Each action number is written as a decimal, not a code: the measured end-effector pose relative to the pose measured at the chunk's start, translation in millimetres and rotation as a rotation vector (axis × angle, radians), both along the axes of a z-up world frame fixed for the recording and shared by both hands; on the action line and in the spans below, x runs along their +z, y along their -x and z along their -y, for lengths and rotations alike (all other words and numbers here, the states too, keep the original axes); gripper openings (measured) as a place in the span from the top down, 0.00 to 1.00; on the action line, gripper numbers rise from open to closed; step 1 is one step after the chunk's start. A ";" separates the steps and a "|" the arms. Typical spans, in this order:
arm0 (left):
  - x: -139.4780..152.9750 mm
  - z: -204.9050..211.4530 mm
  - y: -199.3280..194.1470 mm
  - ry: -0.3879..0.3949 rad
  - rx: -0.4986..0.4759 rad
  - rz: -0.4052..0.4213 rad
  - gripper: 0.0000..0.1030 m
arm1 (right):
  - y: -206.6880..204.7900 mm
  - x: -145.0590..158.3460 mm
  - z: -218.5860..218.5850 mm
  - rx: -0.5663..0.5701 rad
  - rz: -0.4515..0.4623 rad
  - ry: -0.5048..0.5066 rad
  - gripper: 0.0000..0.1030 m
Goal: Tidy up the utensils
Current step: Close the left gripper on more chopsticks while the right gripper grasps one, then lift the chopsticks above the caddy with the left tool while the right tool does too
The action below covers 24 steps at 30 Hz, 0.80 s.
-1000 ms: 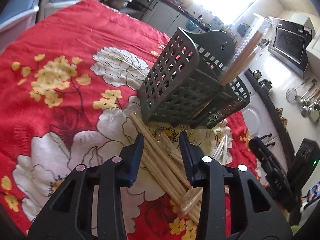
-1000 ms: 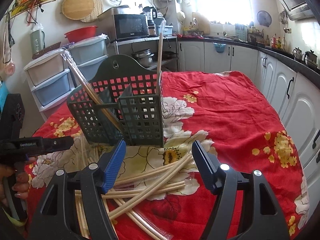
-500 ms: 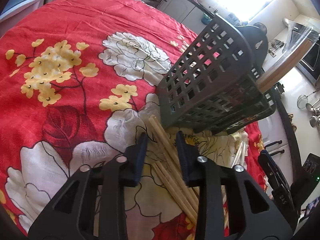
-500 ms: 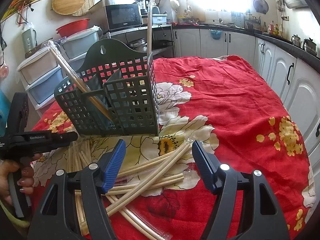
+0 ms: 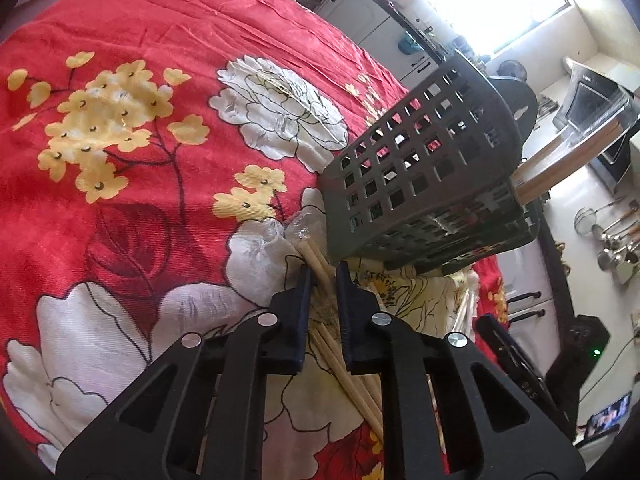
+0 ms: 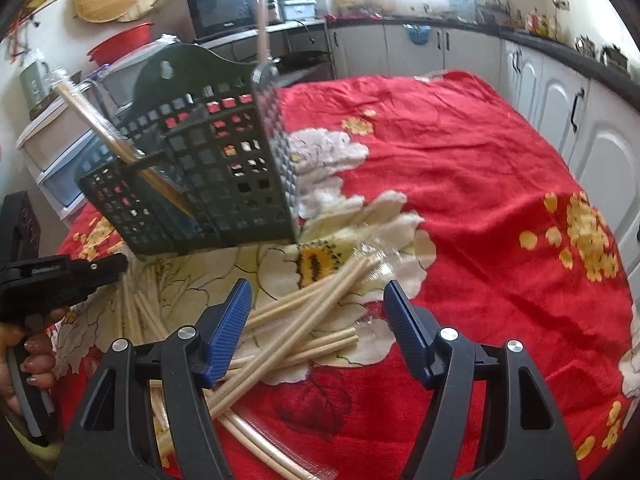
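The left gripper's point(image 5: 322, 276) fingers point(image 5: 298, 312) have just been closing and now pinch a wrapped pair of wooden chopsticks point(image 5: 316, 260) lying at 6 o'clock from the dark green utensil basket point(image 5: 424, 176). The right gripper's point(image 6: 316, 300) fingers point(image 6: 230, 328) are spread wide over a pile of pale chopsticks point(image 6: 304, 320) on the red flowered cloth point(image 6: 480, 184) covering the worktop. More wrapped chopsticks point(image 6: 100, 128) lean in the basket's side pocket.

The dark slotted caddy point(image 5: 424, 184) stands directly ahead of the left gripper point(image 5: 322, 276), blocking forward passage. Loose chopsticks point(image 6: 296, 320) clutter the cloth between the grippers. To the right, the red tablecloth point(image 6: 480, 184) lies bare, offering room.
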<state>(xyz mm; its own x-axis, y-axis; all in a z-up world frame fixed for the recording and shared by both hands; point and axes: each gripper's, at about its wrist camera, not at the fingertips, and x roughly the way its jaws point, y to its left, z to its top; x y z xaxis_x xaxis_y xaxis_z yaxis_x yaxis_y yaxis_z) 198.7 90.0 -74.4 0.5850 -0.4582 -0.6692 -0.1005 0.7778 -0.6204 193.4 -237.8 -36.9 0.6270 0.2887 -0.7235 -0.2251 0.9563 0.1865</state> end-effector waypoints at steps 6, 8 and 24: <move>1.2 -14.8 6.0 0.031 0.017 0.008 0.97 | -15.3 -11.5 8.9 -0.030 -0.086 -0.079 0.53; 1.6 -20.2 8.4 0.039 0.027 0.010 0.98 | -18.5 -14.9 11.3 -0.037 -0.108 -0.096 0.63; -1.5 -17.1 0.3 0.149 0.021 -0.002 0.86 | -9.7 -7.1 40.3 -0.089 -0.088 -0.200 0.94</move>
<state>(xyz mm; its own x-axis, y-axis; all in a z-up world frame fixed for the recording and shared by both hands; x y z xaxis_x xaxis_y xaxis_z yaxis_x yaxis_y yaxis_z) 198.5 107.1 -75.9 0.5944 -0.5399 -0.5960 -0.1175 0.6749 -0.7285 203.1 -278.1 -44.1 0.5937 0.3783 -0.7102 -0.1163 0.9137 0.3894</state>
